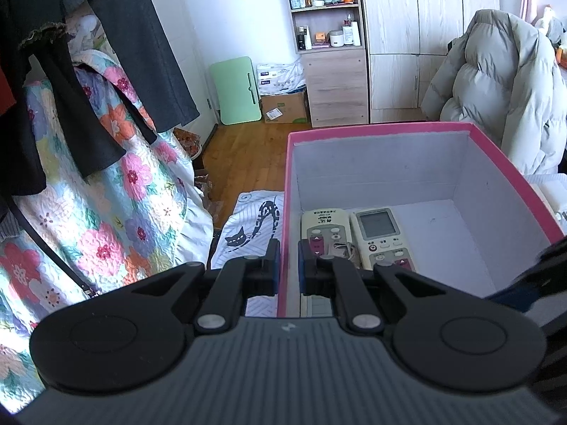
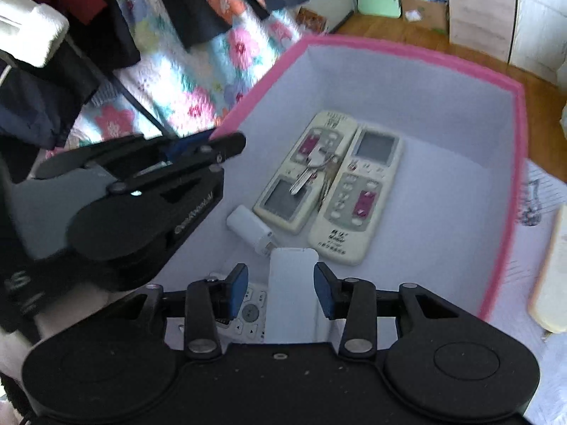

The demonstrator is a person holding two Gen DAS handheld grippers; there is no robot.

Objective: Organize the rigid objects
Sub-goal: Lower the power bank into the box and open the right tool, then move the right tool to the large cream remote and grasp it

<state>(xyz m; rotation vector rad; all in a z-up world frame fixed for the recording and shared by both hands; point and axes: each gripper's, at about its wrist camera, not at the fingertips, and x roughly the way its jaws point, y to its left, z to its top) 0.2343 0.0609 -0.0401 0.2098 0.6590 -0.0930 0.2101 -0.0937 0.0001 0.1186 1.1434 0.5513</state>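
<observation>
A pink box with a pale inside stands on the bed. My left gripper is shut on its left wall, one finger inside and one outside; the right wrist view shows it clamped on the pink rim. On the floor of the box lie two cream remotes side by side, with a bunch of keys across them. A small white cylinder lies beside them. My right gripper is open above the near end, with a flat white object between its fingers and a gap at the left pad. A remote with grey buttons shows underneath.
A floral quilt and hanging dark clothes fill the left. A cat-print sheet lies under the box. A cream flat item lies right of the box. A puffy grey jacket, wooden cabinets and wood floor lie beyond.
</observation>
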